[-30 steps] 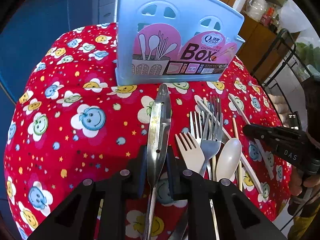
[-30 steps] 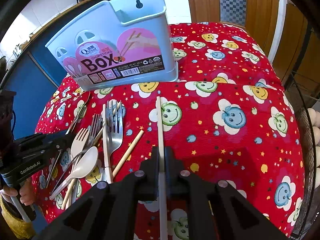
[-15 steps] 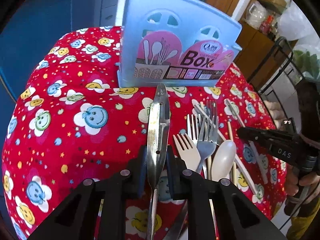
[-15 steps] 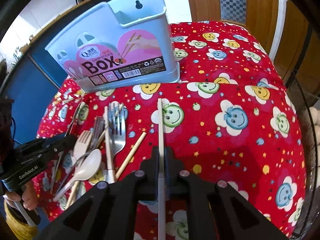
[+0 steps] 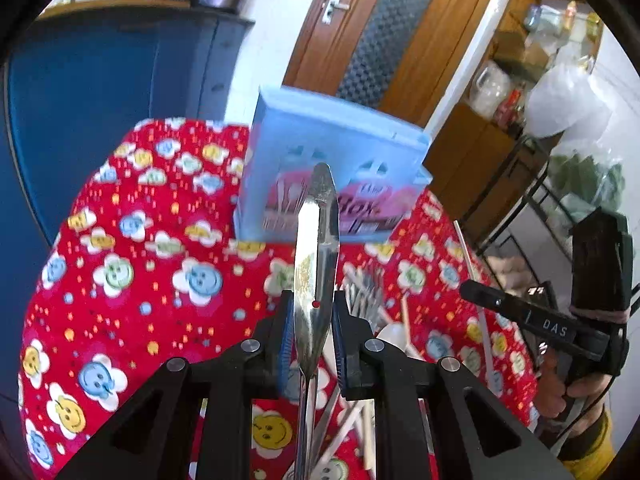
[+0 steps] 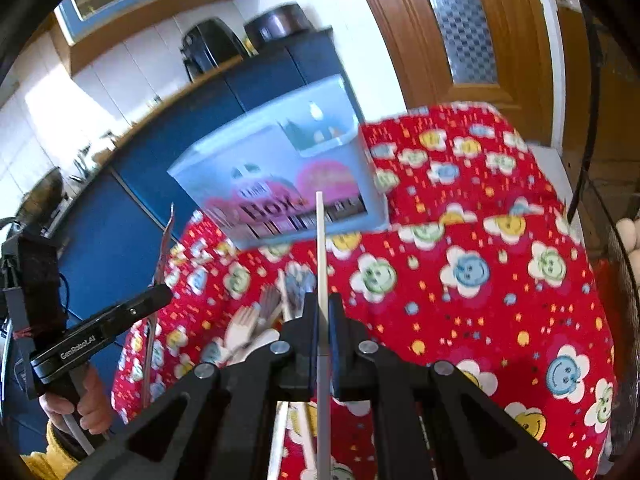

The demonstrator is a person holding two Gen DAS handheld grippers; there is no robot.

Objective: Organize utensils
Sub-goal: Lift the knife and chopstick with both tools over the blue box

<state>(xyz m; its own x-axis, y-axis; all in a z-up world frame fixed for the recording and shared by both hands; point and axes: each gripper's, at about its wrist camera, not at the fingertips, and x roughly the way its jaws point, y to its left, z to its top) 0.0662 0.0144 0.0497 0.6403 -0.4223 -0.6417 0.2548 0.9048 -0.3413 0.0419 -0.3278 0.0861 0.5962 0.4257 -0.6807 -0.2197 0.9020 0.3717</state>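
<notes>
My left gripper (image 5: 312, 304) is shut on steel tongs (image 5: 318, 240), held off the table with the tip pointing at the pale blue utensil box (image 5: 340, 140). My right gripper (image 6: 323, 308) is shut on a white chopstick (image 6: 320, 248), also lifted and aimed at the box (image 6: 264, 168). Forks, a white spoon and chopsticks lie in a pile (image 5: 364, 292) on the red tablecloth between the two grippers. The right wrist view shows the pile (image 6: 268, 312) too, with the left gripper (image 6: 160, 294) and its tongs (image 6: 166, 240) to its left. The right gripper (image 5: 472, 292) appears at the right of the left wrist view.
The red smiley tablecloth (image 6: 480, 320) covers a round table. A blue cabinet (image 5: 100, 80) stands behind it to the left, a wooden door (image 5: 400, 40) behind the box, and a black wire rack (image 5: 532, 200) to the right. A hand (image 6: 92, 408) grips the left tool.
Both grippers rose and tipped upward with the tongs and the chopstick, lifting them off the cloth. The box now sits lower and smaller in both views.
</notes>
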